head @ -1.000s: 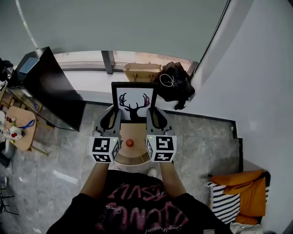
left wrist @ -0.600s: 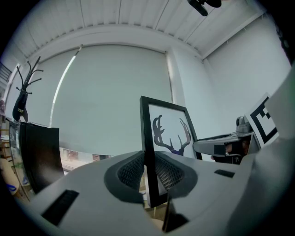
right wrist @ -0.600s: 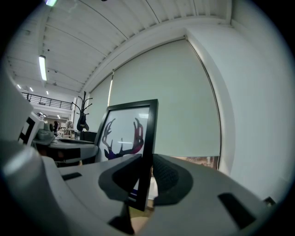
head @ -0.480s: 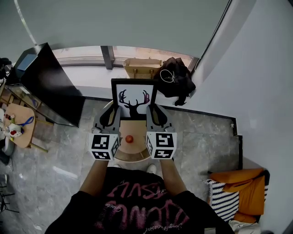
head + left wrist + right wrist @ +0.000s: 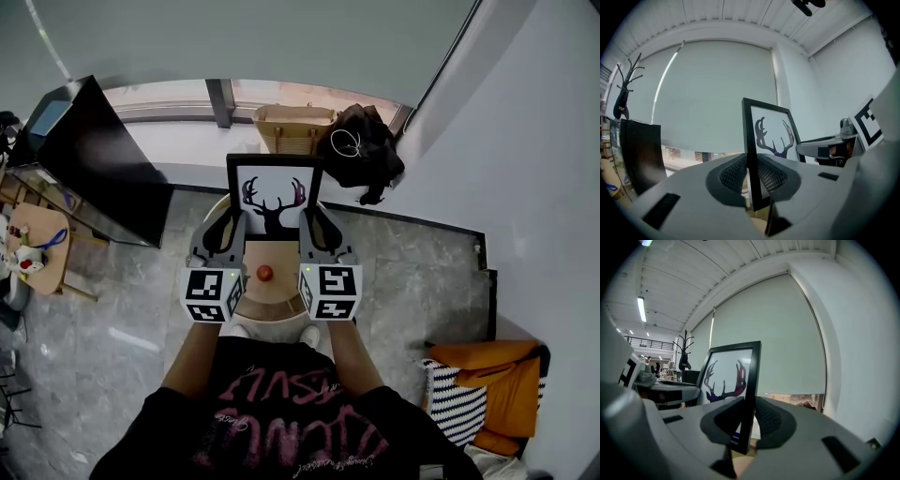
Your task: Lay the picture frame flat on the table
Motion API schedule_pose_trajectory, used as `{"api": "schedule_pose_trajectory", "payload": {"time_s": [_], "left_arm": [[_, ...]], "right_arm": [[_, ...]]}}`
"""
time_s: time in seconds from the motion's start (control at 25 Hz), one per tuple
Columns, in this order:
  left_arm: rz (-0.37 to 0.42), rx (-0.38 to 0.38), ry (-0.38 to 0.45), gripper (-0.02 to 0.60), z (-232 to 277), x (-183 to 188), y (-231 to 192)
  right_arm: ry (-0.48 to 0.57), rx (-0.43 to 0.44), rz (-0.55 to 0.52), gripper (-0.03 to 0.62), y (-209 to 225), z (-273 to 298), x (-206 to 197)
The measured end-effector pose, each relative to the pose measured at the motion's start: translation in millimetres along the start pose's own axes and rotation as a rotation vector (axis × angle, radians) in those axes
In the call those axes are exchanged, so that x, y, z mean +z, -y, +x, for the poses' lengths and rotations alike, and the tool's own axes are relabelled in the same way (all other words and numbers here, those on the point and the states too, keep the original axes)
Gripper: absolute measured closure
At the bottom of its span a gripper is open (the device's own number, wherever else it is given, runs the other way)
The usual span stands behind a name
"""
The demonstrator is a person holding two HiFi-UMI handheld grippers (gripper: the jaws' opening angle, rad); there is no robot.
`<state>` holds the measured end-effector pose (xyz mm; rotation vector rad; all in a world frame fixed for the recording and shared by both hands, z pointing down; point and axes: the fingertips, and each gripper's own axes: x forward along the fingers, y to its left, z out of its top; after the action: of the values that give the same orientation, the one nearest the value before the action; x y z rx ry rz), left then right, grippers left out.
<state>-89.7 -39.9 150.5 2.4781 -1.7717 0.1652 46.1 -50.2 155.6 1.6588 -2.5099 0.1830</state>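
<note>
The picture frame [image 5: 273, 192] is black, with a dark antlered deer head on white. It stands upright over the far edge of the round wooden table [image 5: 272, 302]. My left gripper [image 5: 228, 228] is shut on its left edge and my right gripper [image 5: 314, 225] on its right edge. In the left gripper view the frame [image 5: 772, 136] has its black edge pinched between the ribbed pads of the left gripper [image 5: 751, 180]. In the right gripper view the frame [image 5: 729, 376] is clamped the same way by the right gripper [image 5: 746, 420]. The frame's bottom edge is hidden.
A small red ball [image 5: 265, 273] lies on the table between my grippers. A tall black panel [image 5: 103, 159] stands at the left, a wicker basket [image 5: 286, 127] and a black bag [image 5: 361, 155] lie beyond the frame, and orange and striped cushions [image 5: 487, 394] sit at the lower right.
Both grippers and the frame have shifted a little farther up the head view, away from the person. Both grips on the frame's edges have stayed the same.
</note>
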Motion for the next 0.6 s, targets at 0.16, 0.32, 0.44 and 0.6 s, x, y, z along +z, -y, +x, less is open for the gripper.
{"api": "schedule_pose_trajectory", "payload": {"time_s": [0.16,0.32,0.44,0.6], "left_arm": [[-0.007,-0.001,-0.016,0.508,3,-6,-3],[-0.011,0.001,-0.028,0.508,4,-11,-5],[-0.016,0.004,-0.040,0.508,5,-14,-6],[-0.013,0.005,-0.056,0.509,5,-23,-9]], "right_arm": [[-0.017,0.001,0.007,0.511,-1,5,-6],[-0.029,0.004,0.012,0.511,-1,8,-11],[-0.041,0.008,0.014,0.511,-2,9,-14],[-0.062,0.007,0.025,0.511,-3,10,-22]]}}
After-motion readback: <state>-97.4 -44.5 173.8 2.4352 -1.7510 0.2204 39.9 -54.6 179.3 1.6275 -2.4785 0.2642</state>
